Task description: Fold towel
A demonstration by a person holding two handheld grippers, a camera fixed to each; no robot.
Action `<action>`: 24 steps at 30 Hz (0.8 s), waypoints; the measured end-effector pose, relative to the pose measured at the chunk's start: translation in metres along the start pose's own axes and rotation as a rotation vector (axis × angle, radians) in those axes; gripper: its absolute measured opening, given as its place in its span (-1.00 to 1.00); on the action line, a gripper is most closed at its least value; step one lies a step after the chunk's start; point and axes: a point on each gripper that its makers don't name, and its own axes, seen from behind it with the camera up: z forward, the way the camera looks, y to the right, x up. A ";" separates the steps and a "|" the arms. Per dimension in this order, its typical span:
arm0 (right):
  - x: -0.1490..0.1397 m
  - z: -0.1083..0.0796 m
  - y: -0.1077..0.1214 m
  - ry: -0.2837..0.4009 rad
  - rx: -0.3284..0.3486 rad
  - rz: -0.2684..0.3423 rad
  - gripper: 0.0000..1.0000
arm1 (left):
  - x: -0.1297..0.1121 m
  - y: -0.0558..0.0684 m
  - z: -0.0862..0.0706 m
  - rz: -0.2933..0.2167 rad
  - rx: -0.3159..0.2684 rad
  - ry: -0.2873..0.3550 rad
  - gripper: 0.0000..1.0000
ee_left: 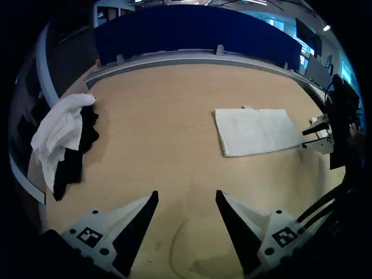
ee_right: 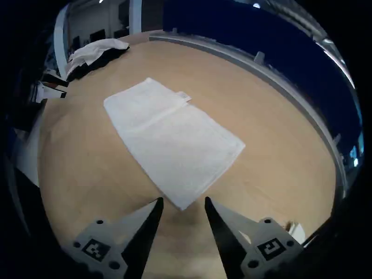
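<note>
A white towel (ee_left: 256, 130) lies flat on the wooden table, folded into a rectangle, right of middle in the left gripper view. My left gripper (ee_left: 187, 200) is open over bare wood, well short of the towel. At the right edge of that view the other gripper's fingers (ee_left: 319, 135) reach the towel's right end. In the right gripper view the towel (ee_right: 169, 137) stretches away, and its near corner lies just ahead of my right gripper (ee_right: 182, 204), which is open with nothing between its fingers.
A heap of white and black cloth (ee_left: 65, 139) lies at the table's left edge, far left (ee_right: 95, 53) in the right gripper view. A blue partition (ee_left: 195, 35) runs along the table's back edge (ee_left: 186, 58). The left gripper's fingers (ee_right: 49, 89) show at far left.
</note>
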 end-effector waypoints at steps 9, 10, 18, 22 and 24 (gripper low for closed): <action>-0.007 0.005 0.001 -0.026 -0.002 -0.007 -0.32 | -0.009 -0.005 -0.012 -0.016 0.007 -0.002 0.83; -0.007 0.005 0.002 -0.026 -0.001 -0.005 -0.32 | -0.009 -0.005 -0.012 -0.018 0.007 -0.002 0.83; -0.010 0.008 0.000 -0.035 0.005 -0.004 -0.55 | -0.012 -0.009 -0.014 -0.023 0.008 -0.005 0.83; -0.010 0.008 0.000 -0.031 -0.003 -0.007 -0.85 | -0.012 -0.008 -0.014 -0.020 0.006 -0.006 0.83; -0.009 0.008 0.002 -0.029 -0.013 -0.004 -0.91 | -0.013 -0.008 -0.013 -0.018 0.005 -0.008 0.83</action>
